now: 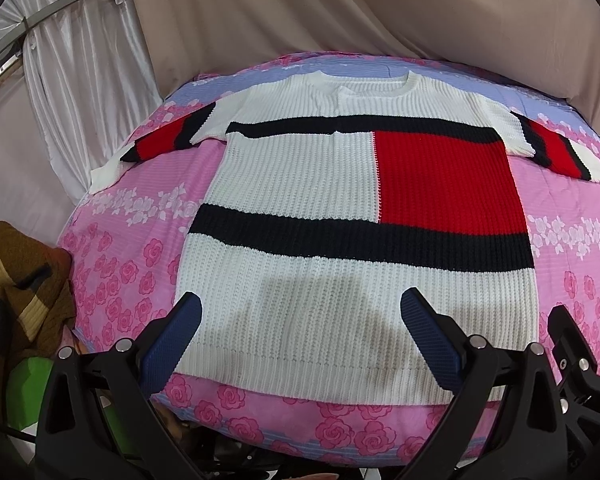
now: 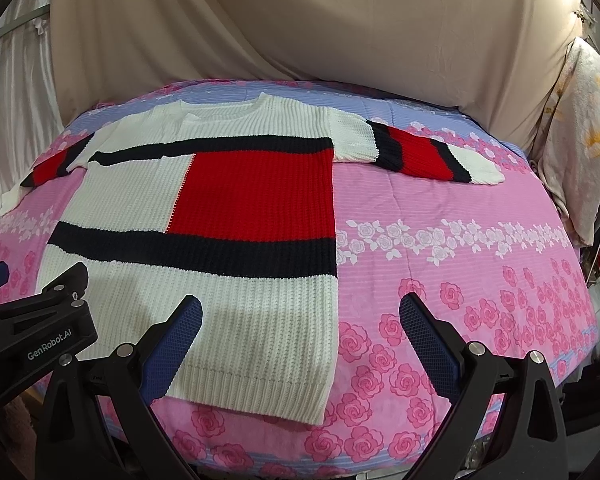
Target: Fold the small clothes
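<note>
A white knit sweater point(image 1: 300, 184) with black stripes and a red block lies flat and spread out on the pink floral bedsheet point(image 1: 140, 208), both sleeves out to the sides. My left gripper point(image 1: 300, 308) is open and empty above the sweater's white hem. In the right wrist view the sweater point(image 2: 220, 208) lies left of centre. My right gripper point(image 2: 300, 312) is open and empty over the sweater's lower right corner. The left gripper's body point(image 2: 32, 328) shows at the left edge of that view.
Beige and white curtains point(image 1: 340, 12) hang behind the bed. A brown patterned garment point(image 1: 16, 292) lies off the bed's left edge, above a green object point(image 1: 28, 384). A floral cloth point(image 2: 580, 140) hangs at the right. Bare pink sheet point(image 2: 460, 240) lies right of the sweater.
</note>
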